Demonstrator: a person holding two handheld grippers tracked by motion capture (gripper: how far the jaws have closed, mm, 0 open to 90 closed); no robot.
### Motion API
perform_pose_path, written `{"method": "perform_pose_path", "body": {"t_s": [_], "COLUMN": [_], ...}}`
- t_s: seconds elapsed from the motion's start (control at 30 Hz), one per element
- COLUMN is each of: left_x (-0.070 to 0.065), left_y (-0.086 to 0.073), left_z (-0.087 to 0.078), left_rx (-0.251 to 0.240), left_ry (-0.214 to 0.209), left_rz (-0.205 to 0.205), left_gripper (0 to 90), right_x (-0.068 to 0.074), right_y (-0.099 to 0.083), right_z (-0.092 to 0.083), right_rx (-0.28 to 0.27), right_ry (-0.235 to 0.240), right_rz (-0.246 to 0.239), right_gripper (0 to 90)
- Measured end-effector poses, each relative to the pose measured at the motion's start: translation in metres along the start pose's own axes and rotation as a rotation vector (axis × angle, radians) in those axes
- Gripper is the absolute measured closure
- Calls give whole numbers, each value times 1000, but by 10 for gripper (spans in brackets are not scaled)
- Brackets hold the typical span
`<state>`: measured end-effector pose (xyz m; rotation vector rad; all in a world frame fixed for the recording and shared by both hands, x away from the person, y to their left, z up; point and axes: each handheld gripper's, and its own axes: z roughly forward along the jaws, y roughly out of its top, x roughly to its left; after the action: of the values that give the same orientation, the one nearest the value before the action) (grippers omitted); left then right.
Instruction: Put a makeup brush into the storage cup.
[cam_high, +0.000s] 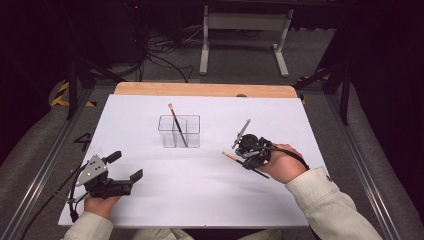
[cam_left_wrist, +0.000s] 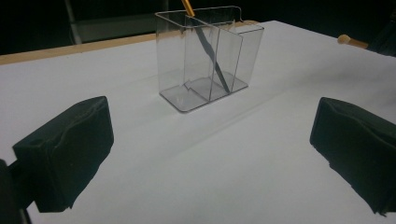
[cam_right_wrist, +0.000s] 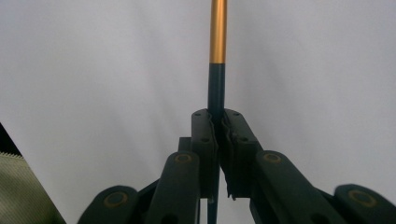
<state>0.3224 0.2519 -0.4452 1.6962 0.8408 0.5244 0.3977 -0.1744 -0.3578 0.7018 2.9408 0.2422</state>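
Note:
A clear divided holder (cam_high: 179, 131) stands mid-table with one dark-handled brush (cam_high: 176, 124) leaning in it, bristles up. My right gripper (cam_high: 244, 160) is to its right, just above the table, shut on a second brush (cam_high: 231, 157) that has a dark handle and a gold ferrule. In the right gripper view that brush (cam_right_wrist: 218, 46) runs straight out from between the pressed pads of the gripper (cam_right_wrist: 217, 125). My left gripper (cam_high: 125, 166) rests near the front left, open with nothing between its jaws. The left gripper view faces the holder (cam_left_wrist: 205, 60) and its brush (cam_left_wrist: 212, 63).
A white sheet (cam_high: 200, 195) covers the table, with a wooden edge (cam_high: 205, 89) along the back. Beyond it lie a dark floor, cables and a white frame (cam_high: 245, 30). The held brush's tip (cam_left_wrist: 349, 41) shows at the right of the left gripper view.

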Motion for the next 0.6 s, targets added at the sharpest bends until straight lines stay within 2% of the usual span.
{"method": "perform_pose_path", "body": {"t_s": [0.13, 0.6], "left_x": [0, 0], "left_y": [0, 0], "left_z": [0, 0], "left_rx": [0, -2], "left_ry": [0, -1], "left_rz": [0, 1], "left_gripper": [3, 3], "right_x": [1, 0], "right_y": [0, -2], "right_z": [-5, -26], "right_rx": [-26, -198], "right_ry": [-4, -19], "right_rz": [1, 2], "right_gripper": [846, 846]}}
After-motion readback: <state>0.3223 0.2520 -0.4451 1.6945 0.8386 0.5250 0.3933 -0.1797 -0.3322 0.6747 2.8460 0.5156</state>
